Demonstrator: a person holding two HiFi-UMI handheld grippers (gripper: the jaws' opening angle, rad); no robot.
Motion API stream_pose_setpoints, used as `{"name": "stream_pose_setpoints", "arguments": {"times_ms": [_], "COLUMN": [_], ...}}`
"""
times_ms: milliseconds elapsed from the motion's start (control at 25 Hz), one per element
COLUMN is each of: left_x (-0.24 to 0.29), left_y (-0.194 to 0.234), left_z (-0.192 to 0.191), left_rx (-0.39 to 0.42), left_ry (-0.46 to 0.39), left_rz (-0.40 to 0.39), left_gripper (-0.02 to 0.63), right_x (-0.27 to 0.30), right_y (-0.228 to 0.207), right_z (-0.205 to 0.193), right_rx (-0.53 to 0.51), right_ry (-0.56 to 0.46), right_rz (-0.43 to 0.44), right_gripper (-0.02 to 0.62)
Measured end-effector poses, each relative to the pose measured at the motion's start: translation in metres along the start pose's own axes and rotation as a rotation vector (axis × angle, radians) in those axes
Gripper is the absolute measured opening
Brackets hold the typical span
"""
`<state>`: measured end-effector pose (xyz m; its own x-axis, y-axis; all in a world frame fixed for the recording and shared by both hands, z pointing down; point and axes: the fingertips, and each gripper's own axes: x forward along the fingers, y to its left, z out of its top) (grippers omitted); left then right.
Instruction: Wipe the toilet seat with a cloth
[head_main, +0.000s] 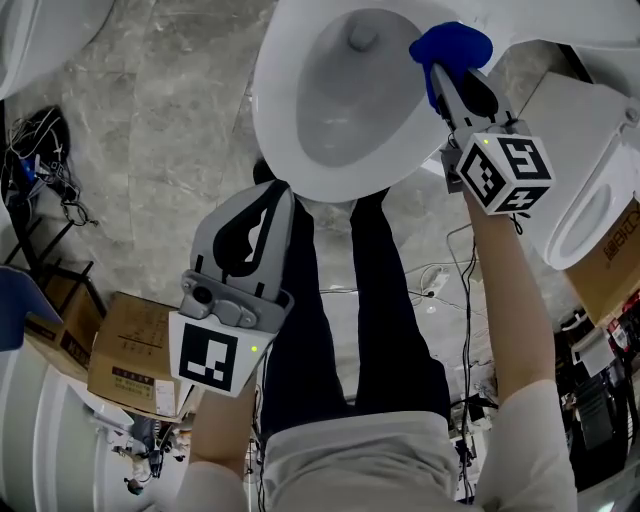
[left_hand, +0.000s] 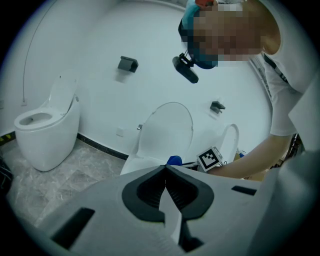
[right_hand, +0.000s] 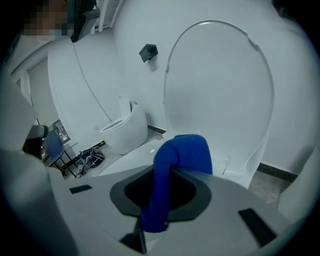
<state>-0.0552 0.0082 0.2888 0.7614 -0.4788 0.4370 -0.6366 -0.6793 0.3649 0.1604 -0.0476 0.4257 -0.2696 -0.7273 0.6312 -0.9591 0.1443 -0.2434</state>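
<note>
1. Legs in dark trousers (head_main: 315, 330) nearest of all, behind both grippers and between the two forearms.
2. Left gripper (left_hand: 165, 168) next: jaws shut tip to tip, nothing between the black pads. Held over the near edge of the bowl, well short of the other gripper, tips aimed toward it.
3. Right gripper (right_hand: 171, 175) farther out, at the end of an outstretched arm, marker cube facing up. Jaws clamped on the blue cloth (right_hand: 184, 152), one fold bulging out past the tips, a tail trailing back between the pads.
4. Toilet seat (head_main: 272, 120), white, spread below and ahead of both grippers. Cloth at its back right part, directly under the right gripper's tips; contact with the rim not clear from any view.
5. Lid (right_hand: 220, 90) raised, standing just beyond the cloth, straight ahead of the right gripper's jaws.
6. Farther off: second toilet (right_hand: 122, 131) to the left of the right gripper's line, well apart. Cardboard boxes (head_main: 130, 350) on the marble floor (head_main: 160, 120) to the left of the left gripper, a tangle of cables (head_main: 40, 165) beyond them.
</note>
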Motion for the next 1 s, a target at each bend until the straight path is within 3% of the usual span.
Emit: {"name": "stream_pose_setpoints", "arguments": {"times_ms": [440, 1000], "left_x": [0.01, 0.018], "left_y": [0.01, 0.019], "left_z": [-0.001, -0.005], "left_rx": [-0.018, -0.048], "left_ry": [0.007, 0.009], "left_rz": [0.011, -0.007], "left_gripper": [0.008, 0.008], "right_x": [0.041, 0.063], "right_y": [-0.04, -0.053], "right_z": [-0.013, -0.018], "right_rx": [0.065, 0.087], "right_ry": [0.095, 0.137], "right_rz": [-0.104, -0.123], "right_gripper": [0.048, 0.048]}}
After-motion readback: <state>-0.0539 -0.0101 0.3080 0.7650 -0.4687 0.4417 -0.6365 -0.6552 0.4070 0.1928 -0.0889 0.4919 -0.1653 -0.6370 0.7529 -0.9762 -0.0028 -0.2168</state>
